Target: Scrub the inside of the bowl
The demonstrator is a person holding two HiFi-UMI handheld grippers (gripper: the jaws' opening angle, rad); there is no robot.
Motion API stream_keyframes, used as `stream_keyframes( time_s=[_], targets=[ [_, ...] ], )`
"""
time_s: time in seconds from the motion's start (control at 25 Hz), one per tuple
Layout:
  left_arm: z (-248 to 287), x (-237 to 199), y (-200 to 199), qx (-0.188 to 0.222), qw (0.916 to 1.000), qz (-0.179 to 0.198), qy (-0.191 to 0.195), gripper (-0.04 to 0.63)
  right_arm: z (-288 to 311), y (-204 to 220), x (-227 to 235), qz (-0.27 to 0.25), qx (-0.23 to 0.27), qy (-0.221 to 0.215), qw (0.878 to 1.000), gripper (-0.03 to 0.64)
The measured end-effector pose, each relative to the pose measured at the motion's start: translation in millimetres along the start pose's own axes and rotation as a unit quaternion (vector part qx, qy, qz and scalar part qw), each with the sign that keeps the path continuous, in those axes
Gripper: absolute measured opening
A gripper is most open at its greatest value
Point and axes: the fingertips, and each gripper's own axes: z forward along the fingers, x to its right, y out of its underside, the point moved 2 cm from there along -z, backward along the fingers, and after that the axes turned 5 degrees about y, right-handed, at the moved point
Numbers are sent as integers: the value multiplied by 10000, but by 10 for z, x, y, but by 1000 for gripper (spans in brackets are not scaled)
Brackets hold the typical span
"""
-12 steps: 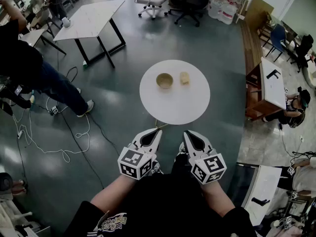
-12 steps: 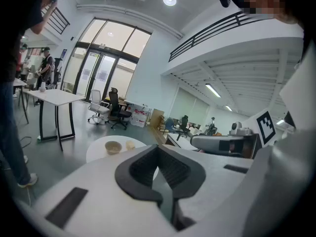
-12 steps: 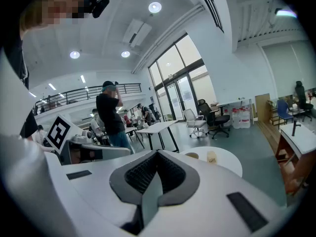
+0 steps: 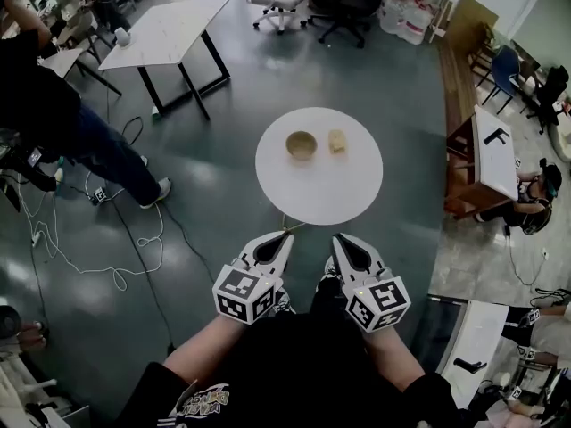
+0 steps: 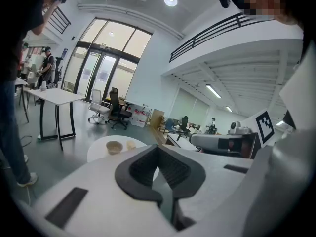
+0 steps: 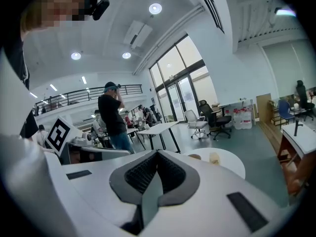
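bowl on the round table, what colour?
The bowl is light tan or beige, on the white round table. It shows best in the head view.

The round counter [image 4: 319, 194] is plain white, set on a dark grey-green floor [image 4: 223, 185]. On the counter, the bowl [image 4: 301, 144] is tan and the sponge [image 4: 336, 141] pale yellow. The left tongs [image 4: 286, 236] and the right tongs [image 4: 339, 239] are white with black tips, patterned with black-and-white squares at the near end.
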Motion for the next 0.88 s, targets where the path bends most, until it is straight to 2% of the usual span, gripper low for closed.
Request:
stream_keyframes(
  time_s=[0.44,0.88],
  targets=[
    [-76,-53,-51,92,9999,-41,98,6,63,-45,-72,-27,30,-47,10000,21],
    [-270,-230,-31,112,9999,-65,-7,6,204,-52,-222,-104,-1,-49,9999,21]
  ],
)
